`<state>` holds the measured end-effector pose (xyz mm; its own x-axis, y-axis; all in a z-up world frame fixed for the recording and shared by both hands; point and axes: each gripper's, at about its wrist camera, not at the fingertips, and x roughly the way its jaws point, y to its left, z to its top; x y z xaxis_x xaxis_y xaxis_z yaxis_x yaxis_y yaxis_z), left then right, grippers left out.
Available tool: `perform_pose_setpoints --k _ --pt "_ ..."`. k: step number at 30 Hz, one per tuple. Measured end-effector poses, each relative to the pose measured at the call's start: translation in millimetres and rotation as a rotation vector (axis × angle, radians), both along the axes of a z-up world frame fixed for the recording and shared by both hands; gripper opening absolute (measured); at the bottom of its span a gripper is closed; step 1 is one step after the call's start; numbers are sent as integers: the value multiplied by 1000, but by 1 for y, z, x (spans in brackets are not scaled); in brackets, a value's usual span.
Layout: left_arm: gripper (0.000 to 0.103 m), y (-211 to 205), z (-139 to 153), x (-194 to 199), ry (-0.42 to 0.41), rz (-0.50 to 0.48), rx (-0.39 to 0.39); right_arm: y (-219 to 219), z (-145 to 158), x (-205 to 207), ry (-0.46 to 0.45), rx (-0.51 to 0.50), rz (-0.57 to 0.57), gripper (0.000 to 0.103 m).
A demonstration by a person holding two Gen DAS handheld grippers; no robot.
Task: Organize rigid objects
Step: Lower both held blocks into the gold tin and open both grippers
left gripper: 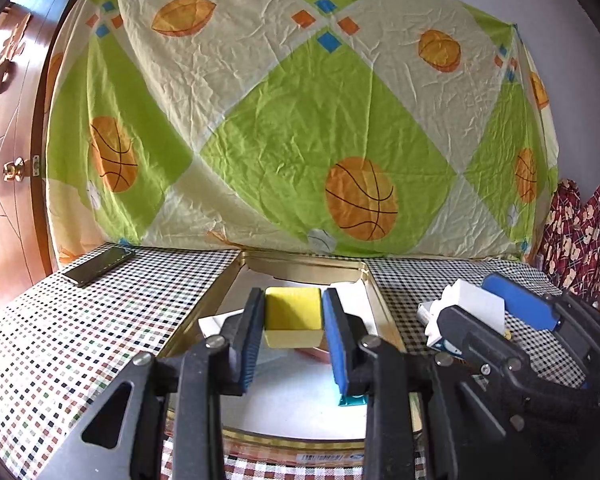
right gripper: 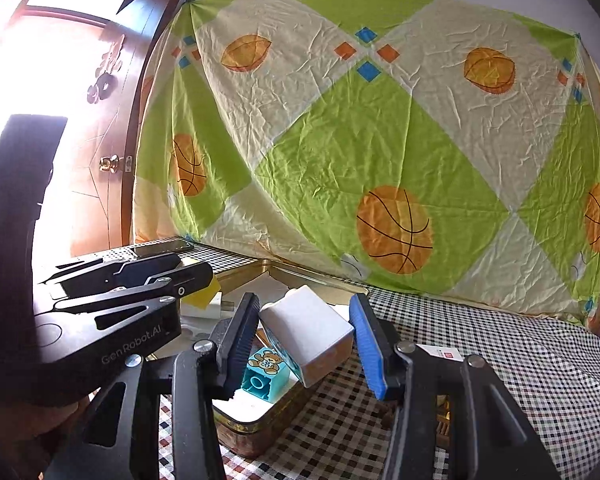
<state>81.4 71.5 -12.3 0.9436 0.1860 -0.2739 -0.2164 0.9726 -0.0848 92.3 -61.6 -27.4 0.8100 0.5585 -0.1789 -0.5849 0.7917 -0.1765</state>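
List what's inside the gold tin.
Inside the gold tin: white paper liner, a teal bear block, something red under the held yellow block. The grippers cover the rest.

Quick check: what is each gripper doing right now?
Left gripper: closed on the yellow block, over the tin.
Right gripper: closed on the white block.

- The gold tin (left gripper: pixel 380 300) looks like thin metal, its rim shiny and smooth.
- The yellow block (left gripper: pixel 294 308) and the white block (right gripper: pixel 312 332) look like smooth, matt plastic.
- The teal block (right gripper: pixel 266 372) is glossy plastic with a printed bear.
- The tongs' pads (left gripper: pixel 338 336) are blue and finely ribbed; their frames are matt black.
- The table (left gripper: pixel 100 320) wears a chequered woven cloth.
- The hanging sheet (left gripper: pixel 300 120) is creased thin cloth.
- The door (left gripper: pixel 8 160) is varnished, glossy wood.
- The phone (left gripper: pixel 98 266) has a glossy dark face.
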Motion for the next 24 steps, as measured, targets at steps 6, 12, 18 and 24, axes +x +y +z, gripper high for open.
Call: perform_pose_setpoints --k 6,12,18,24 --pt "29 8 2 9 33 4 11 9 8 0 -9 -3 15 50" --pt "29 14 3 14 55 9 22 17 16 3 -22 -17 22 50" --pt "29 20 4 19 75 17 35 21 21 8 -22 -19 26 50" --pt "29 26 4 26 98 20 38 29 25 13 -16 -32 32 50"
